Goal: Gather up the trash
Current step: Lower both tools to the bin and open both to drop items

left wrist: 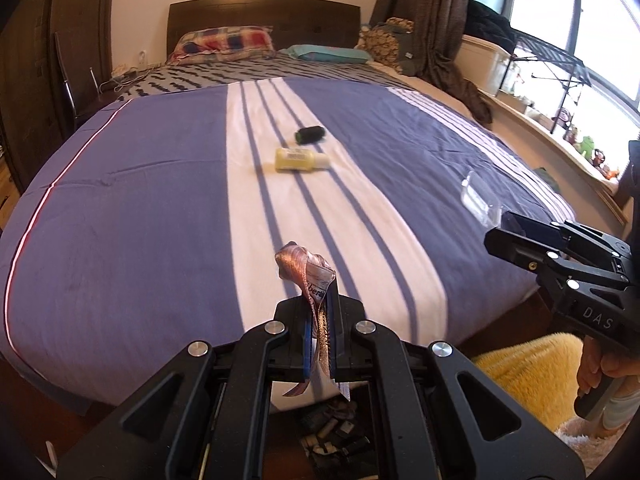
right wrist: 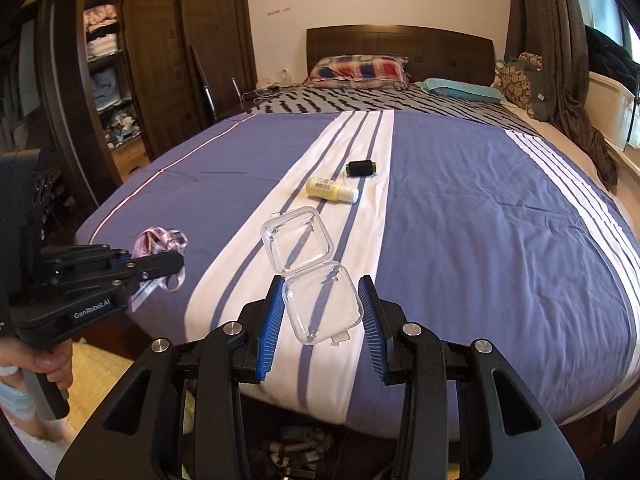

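Left tool (left wrist: pixel 319 312), marked "GenRobot.AI", pinches a pink ribbon (left wrist: pixel 306 270) printed "ibert" over the bed's (left wrist: pixel 140 184) near edge. Right tool (right wrist: pixel 320 312), marked "DAS", spreads around a clear case (right wrist: pixel 308 268); open blanket lies beyond.

the bed (right wrist: pixel 480 240) offers wide open cover to either side of its white centre stripe, especially the blue stretch toward the window. along that stripe lie three obstacles in a row: an open clear plastic case (right wrist: pixel 310 272) nearest the foot, a yellow bottle (right wrist: pixel 331 190) beyond it, and a black spool (right wrist: pixel 361 168) just past that, close to the bottle. bare cover separates case and bottle. the left gripper (right wrist: pixel 160 264), closed on a ribbon (right wrist: pixel 160 240), occupies the bed's left foot corner. pillows (right wrist: pixel 360 68) block the head end.
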`<state>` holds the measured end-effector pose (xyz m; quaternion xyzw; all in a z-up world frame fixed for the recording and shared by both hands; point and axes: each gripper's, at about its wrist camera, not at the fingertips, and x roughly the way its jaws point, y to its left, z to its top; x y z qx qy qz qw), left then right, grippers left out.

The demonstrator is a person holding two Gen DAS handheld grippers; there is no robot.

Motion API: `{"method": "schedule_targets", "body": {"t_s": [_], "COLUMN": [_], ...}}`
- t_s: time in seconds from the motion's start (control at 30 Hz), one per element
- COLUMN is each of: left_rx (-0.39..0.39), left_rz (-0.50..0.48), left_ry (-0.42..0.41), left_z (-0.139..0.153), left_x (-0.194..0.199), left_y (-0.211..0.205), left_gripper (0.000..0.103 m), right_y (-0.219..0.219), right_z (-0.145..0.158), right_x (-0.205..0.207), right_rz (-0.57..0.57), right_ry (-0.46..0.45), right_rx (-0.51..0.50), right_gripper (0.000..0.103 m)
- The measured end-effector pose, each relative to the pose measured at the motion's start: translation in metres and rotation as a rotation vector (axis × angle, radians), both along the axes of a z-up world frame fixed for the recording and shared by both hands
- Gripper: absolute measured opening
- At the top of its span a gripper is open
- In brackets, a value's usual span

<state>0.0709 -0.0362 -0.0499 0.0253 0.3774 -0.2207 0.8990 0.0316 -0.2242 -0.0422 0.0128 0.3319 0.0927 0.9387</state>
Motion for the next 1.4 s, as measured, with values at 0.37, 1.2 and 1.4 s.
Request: {"method": "schedule_targets", "body": {"t_s": [0.37,1.2,1.4], "left_rx": [0.006,0.067,0.068], "left_rz": [-0.050,-0.075,-0.085], "left_ry": [0.054,0.464,0.541], "left_z": [-0.042,-0.232,-0.253], "left_x": [-0.059,-0.072,-0.067], "left_y": [-0.003,-0.005,-0.011], "left_gripper": [0.004,0.004,0.004], "right_y": [0.000,0.020,0.025], "right_z": [-0.043,-0.208,-0.232], "right_x": [-0.051,-0.061,-0.053], "right_rz": [-0.019,-0.025,-0.025], "right_ry": [0.079,0.488,0.569], "right_rx": [0.043,0.022,0.034], "right_gripper": [0.039,0.039,0.039]}}
